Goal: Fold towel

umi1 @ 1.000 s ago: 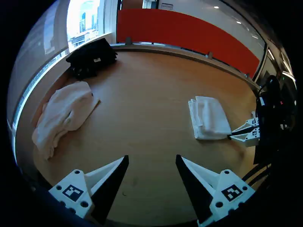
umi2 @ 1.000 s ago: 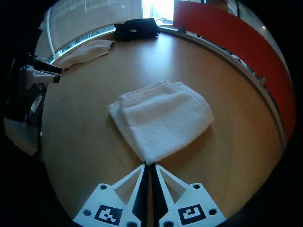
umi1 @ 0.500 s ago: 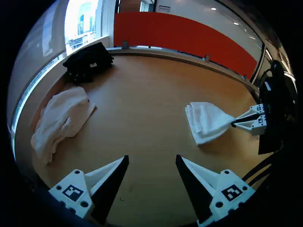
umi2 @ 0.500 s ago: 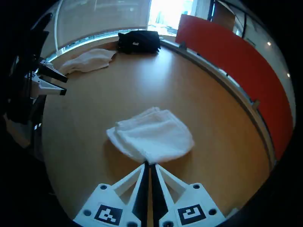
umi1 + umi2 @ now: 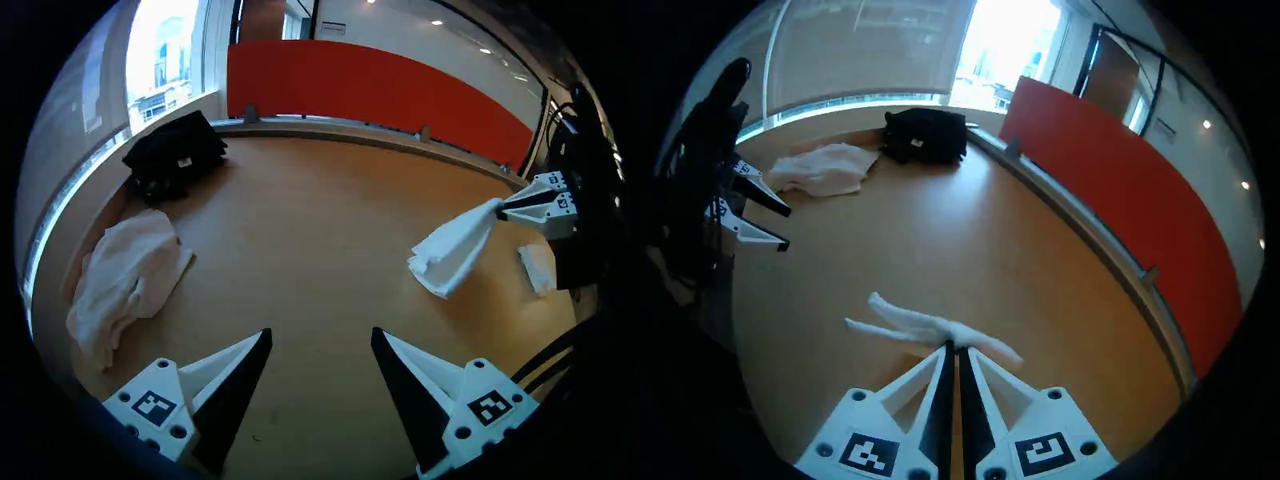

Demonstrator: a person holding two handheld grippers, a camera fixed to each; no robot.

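A folded white towel hangs above the wooden table by one corner, its lower end close to the surface. My right gripper is shut on that corner. In the right gripper view the towel droops just past the closed fingertips of the right gripper. My left gripper stands open over the near part of the table with nothing between its fingers. It appears again at the left edge of the right gripper view as the left gripper, open and well apart from the towel.
A crumpled white towel lies near the table's left edge, with a black bag behind it by the window. A red panel runs along the far side. A small white cloth lies at the right edge.
The right gripper has risen with the folded towel, lifting it off the table so it now hangs from one corner. The left gripper has stayed open and about in place.
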